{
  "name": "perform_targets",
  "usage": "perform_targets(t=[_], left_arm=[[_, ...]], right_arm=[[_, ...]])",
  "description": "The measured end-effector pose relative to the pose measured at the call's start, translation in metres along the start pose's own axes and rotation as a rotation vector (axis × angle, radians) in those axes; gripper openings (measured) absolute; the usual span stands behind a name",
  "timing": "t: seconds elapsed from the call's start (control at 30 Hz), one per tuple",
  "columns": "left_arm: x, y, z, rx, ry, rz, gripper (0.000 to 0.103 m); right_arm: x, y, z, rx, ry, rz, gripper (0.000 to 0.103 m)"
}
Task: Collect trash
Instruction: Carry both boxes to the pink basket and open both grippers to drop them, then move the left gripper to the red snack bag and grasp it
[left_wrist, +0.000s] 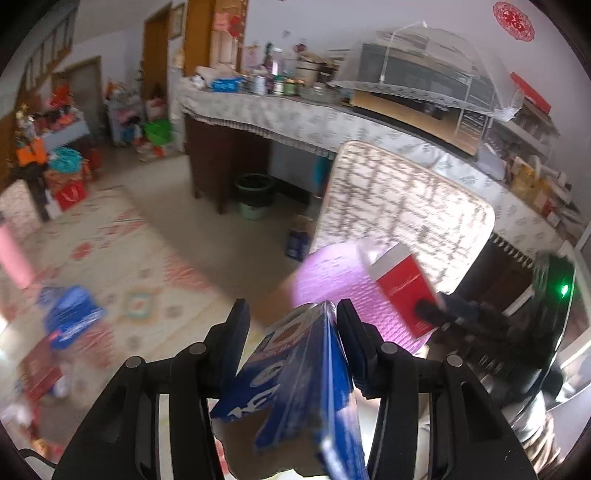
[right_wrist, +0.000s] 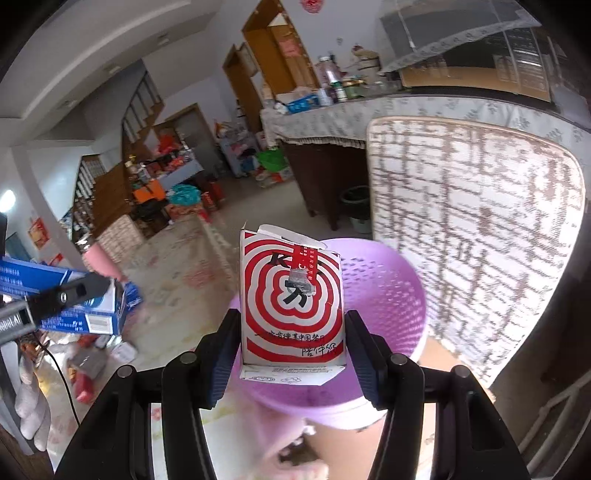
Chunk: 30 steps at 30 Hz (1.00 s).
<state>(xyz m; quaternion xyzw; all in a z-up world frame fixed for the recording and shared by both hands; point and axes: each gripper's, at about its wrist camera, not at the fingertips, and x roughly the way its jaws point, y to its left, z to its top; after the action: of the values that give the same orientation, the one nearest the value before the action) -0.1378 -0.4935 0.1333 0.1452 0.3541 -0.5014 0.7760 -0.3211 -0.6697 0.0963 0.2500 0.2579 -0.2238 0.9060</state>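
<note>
Nearest the right wrist lens, the right gripper (right_wrist: 291, 343) is clamped on a red-and-white box (right_wrist: 293, 306), a pad on each narrow side; the box stands upright, long axis running up and away from the camera, its opened top flap pointing toward the far wall and its spiral-printed face turned to the lens. It hangs just over the near rim of the purple basket (right_wrist: 388, 295), which sits on the floor in front of a patterned mattress (right_wrist: 476, 236) leaning against the cloth-covered counter. The left gripper (left_wrist: 291, 325) grips a flattened blue carton (left_wrist: 295, 376) edge-on, long axis pointing forward and slightly down toward the same basket (left_wrist: 332, 273); the carton sits skewed between the pads, and that view is heavily blurred. Likely risks: letting the upright box go this close to the near rim could tip it out onto the floor, and the skewed carton may slip free mid-swing. With both tools converging on one basket, they could also knock together. More blue packaging (left_wrist: 70, 317) lies on the floor at far left, not yet collected.
</note>
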Motion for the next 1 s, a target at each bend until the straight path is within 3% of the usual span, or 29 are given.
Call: perform_targets(t=[0.13,0.23,0.3,0.4,0.67,1.0], left_arm=[[0.035,-0.017,0.019,-0.017,0.031,-0.077,0.052],[0.063,-0.024,0.027,-0.026,0.051,-0.13,0.061],[0.074,-0.029,0.027,-0.021,0.069,-0.133,0.068],[0.076,-0.036,0.02,0.012,0.092,-0.107,0.069],[0.022,-0.03,-0.017,0.05,0.045,0.031,0.072],[-0.073,0.025,-0.076,-0.062,-0.016,0.105,0.072]], right_arm=[[0.012,-0.017,0.006,0.015,0.01,-0.039,0.062],[0.026,-0.025,0.008,0.026,0.032,-0.056,0.064],[0.037,-0.03,0.006,0.045,0.061,-0.074,0.068],[0.042,-0.032,-0.001,0.065,0.074,-0.067,0.068],[0.037,-0.018,-0.013,0.064,0.082,-0.031,0.068],[0.024,0.041,-0.032,-0.02,0.112,0.056,0.072]])
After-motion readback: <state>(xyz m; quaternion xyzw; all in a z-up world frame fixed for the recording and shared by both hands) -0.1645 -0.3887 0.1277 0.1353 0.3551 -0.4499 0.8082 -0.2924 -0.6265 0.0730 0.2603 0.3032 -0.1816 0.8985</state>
